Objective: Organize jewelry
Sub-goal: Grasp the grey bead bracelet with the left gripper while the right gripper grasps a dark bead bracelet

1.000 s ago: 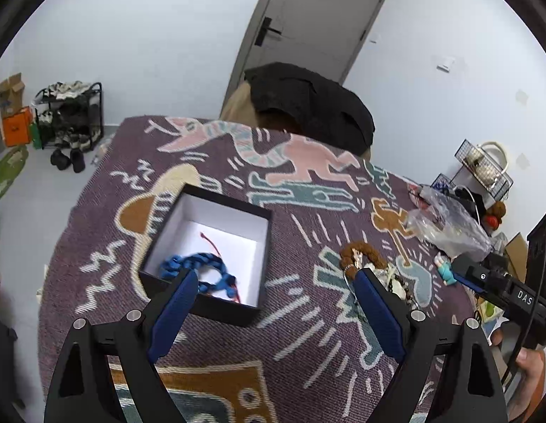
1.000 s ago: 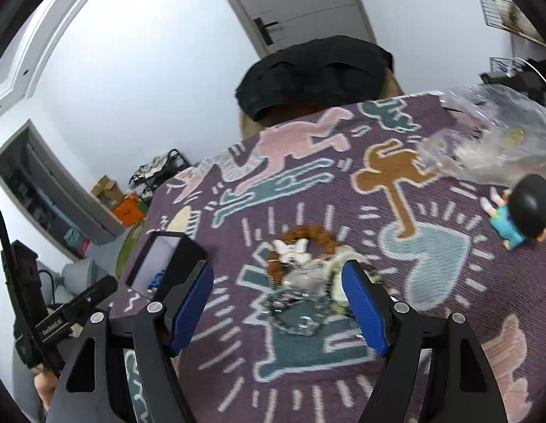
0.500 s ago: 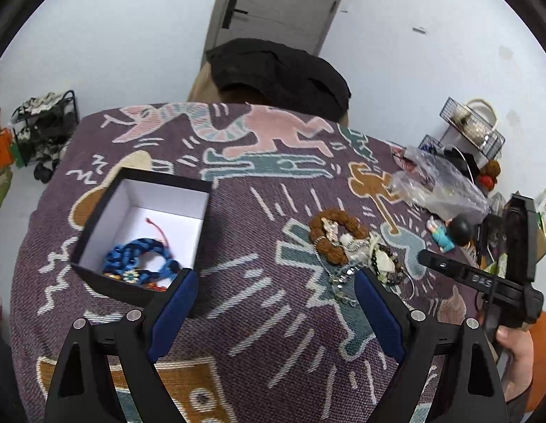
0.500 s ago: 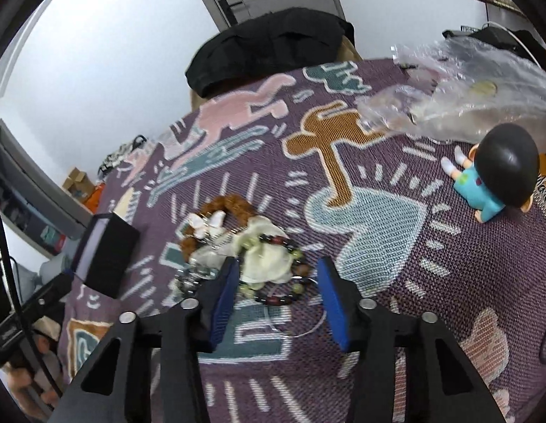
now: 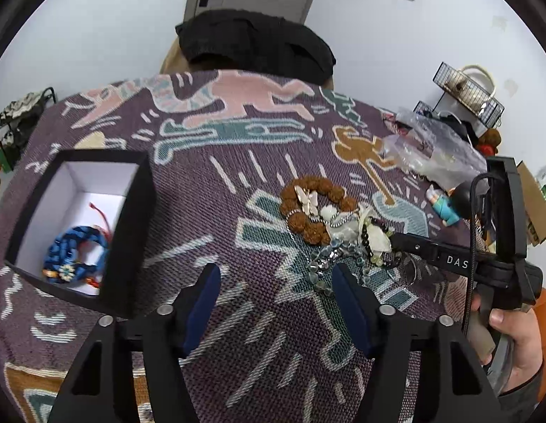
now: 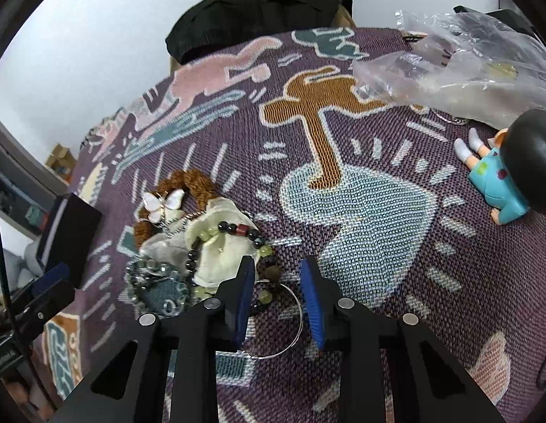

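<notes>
So progress check: barely started, I'd say. The black box (image 5: pixel 128 232) sits off to the left of the left gripper (image 5: pixel 274 303), and inside it there's only a blue braided bracelet (image 5: pixel 74 257) plus a bit of red cord (image 5: pixel 98 211). That's the "done" part as far as I can see.

Everything else is in a heap on the patterned cloth covering the counter (image 6: pixel 378 211). The jewelry pile (image 6: pixel 202 243) lies just ahead of the right gripper (image 6: pixel 276 292) and slightly to the left of its fingers: a brown beaded bracelet (image 6: pixel 192 179) with a white butterfly charm (image 6: pixel 162 202), a dark-and-green bead bracelet (image 6: pixel 237 229) draped over some pale fabric, a clear crystal strand (image 6: pixel 149 271), and a thin wire hoop (image 6: pixel 294 303).

The right fingers are closing right now, down low over the near edge of the pile. A few beads and the arc of the hoop sit between them, but the pads don't look like they're pressing on anything yet.

The left fingers are closing too, with nothing between them but cloth; the pile is just beyond and right of its right finger.

My guess: one piece in the box, four or five left to move. The tangle could mean dragging two pieces at once.
</notes>
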The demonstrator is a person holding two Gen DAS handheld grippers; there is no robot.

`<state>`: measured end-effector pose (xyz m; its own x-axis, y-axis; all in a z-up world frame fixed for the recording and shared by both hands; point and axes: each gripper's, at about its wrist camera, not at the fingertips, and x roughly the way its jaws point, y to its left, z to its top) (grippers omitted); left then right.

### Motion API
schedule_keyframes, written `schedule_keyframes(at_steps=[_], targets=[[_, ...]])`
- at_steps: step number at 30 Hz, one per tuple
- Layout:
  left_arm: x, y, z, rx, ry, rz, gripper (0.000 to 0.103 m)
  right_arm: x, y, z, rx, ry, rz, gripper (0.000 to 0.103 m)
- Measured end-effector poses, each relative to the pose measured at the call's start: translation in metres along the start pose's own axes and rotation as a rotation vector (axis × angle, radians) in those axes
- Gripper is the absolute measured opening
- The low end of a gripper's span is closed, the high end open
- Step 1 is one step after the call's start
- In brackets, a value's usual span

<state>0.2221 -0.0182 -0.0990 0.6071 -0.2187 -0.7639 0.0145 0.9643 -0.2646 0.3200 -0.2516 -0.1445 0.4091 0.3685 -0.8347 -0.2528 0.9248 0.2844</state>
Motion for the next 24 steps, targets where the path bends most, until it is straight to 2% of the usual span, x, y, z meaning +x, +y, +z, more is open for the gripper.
schedule_keyframes(at_steps=[4,5,6,7,11,14,18,22,24], targets=[[0.015,-0.003,-0.002,-0.011,0.024,-0.011,0.061,0.002,0.002,0.003,-0.002,0.01,-0.011,0.027],[0.019,-0.004,-0.002,-0.018,0.03,-0.016,0.057,0.002,0.003,0.004,0.008,0.012,-0.009,0.025],[0.022,-0.004,-0.002,-0.022,0.034,-0.02,0.053,0.003,0.004,0.004,0.005,0.014,-0.011,0.014],[0.025,-0.005,-0.002,-0.028,0.042,-0.027,0.052,0.005,0.007,0.004,-0.004,0.023,-0.008,0.012],[0.033,-0.008,-0.004,-0.03,0.061,-0.041,0.051,0.002,0.011,0.002,-0.012,0.009,-0.009,0.011],[0.037,-0.011,-0.004,-0.029,0.071,-0.05,0.049,-0.011,0.013,0.0,-0.007,-0.038,0.006,0.011],[0.042,-0.015,-0.003,-0.033,0.088,-0.069,0.038,-0.031,0.018,0.001,-0.015,-0.092,0.028,0.011],[0.047,-0.022,-0.003,-0.021,0.09,-0.087,0.036,-0.049,0.024,0.004,-0.025,-0.132,0.051,0.011],[0.049,-0.025,-0.002,-0.01,0.087,-0.075,0.027,-0.058,0.027,0.003,-0.032,-0.149,0.058,0.011]])
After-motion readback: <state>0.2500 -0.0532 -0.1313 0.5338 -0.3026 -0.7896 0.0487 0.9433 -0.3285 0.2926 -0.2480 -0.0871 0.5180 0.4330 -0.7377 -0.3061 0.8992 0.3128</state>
